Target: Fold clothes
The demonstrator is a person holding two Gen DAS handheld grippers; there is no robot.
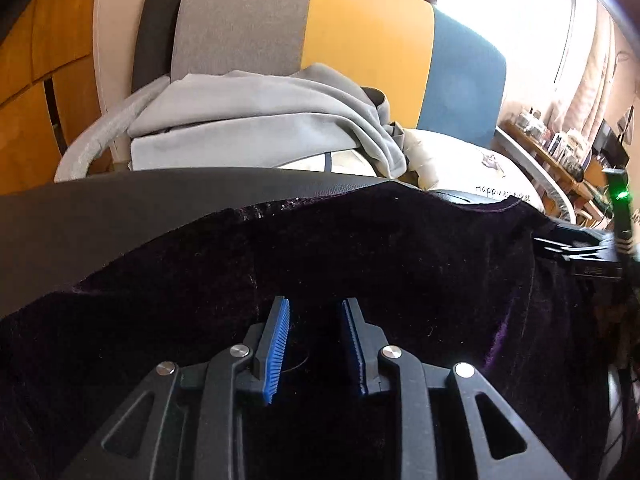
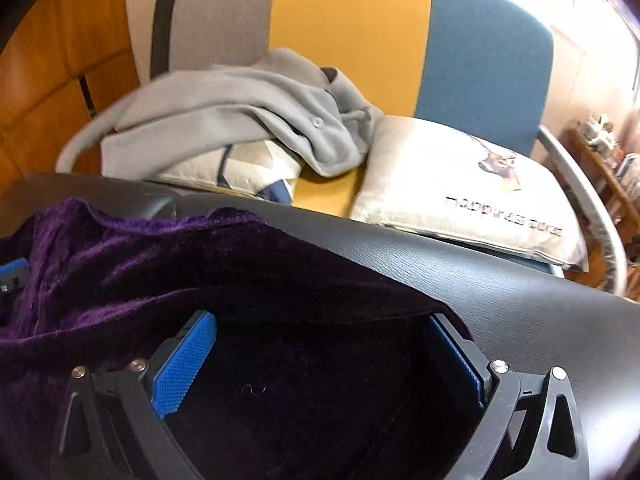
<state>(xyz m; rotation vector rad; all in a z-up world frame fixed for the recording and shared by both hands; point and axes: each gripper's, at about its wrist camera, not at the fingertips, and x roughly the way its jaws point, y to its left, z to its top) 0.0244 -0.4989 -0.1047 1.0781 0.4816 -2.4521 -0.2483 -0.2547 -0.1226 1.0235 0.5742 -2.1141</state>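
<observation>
We find the left tool pitched downward over the purple velvet garment, pads narrowly apart, gripping nothing. The right tool stands wide open, empty, over the same garment, which lies spread on the black bench. Beyond, a pillow reads "Happiness"; the remainder is illegible.

daylight floods in from a window at the upper right of both views and blows out to pure white there. the dark purple velvet garment shows sheen only on its folds; its lower part sinks into near-black shadow. fisheye bending curves the sofa and table edge, with dark vignetted corners. the right view looks slightly smeared.
</observation>
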